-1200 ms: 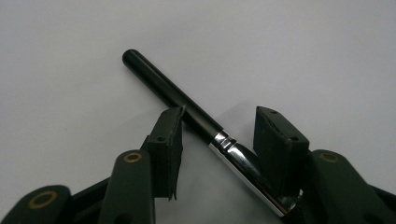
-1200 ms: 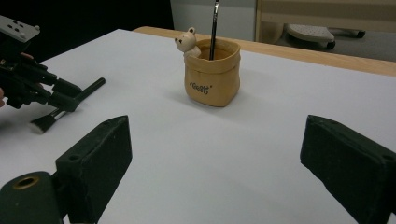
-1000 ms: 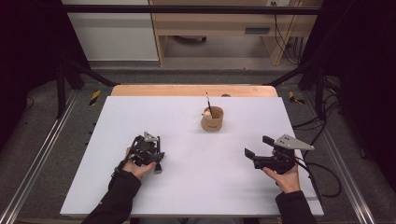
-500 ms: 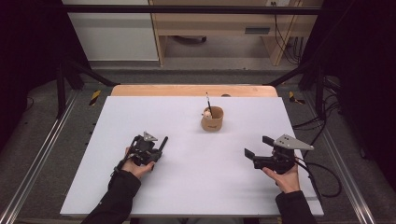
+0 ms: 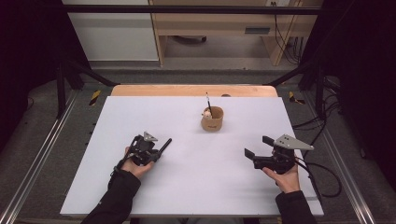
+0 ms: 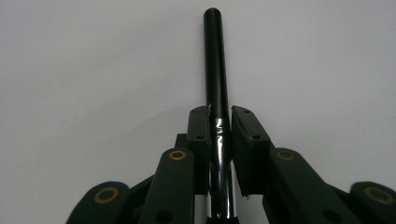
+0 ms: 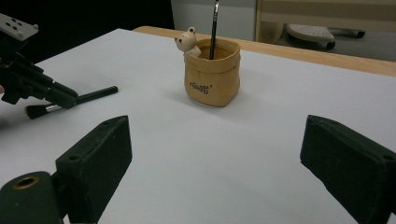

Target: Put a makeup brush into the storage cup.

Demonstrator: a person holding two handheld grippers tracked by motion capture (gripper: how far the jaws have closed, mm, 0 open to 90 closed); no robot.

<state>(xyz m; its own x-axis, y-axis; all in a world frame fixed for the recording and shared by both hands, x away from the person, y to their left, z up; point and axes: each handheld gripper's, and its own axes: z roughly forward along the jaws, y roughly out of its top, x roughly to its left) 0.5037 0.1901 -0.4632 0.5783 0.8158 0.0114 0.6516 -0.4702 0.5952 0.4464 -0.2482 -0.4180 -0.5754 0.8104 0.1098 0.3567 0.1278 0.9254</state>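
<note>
Left gripper sits near-left on the white table, jaws just been closing and now clamped on a black makeup brush — in the left gripper view the pads pinch it at the shiny ferrule, black handle running straight out ahead past the jaw tips. In the right gripper view the brush lies close to level, low over the table, bristle end behind the jaws and handle tip pointing out in front. Brush long axis in the high view runs near-left to far-right, handle tip aimed roughly toward the tan pouch-style holder, which stands far and to the right of that gripper, well apart, near table centre-far. Holder is upright, with a small bear figure at its rim and one thin brush already standing in it. Right gripper at near-right, jaws wide apart, nothing between them — holder lies far-left of it. Both hands look about equally far from the holder. Likely next: carry the held brush far-right, tip it upright, drop it in; the opening is small.
</note>
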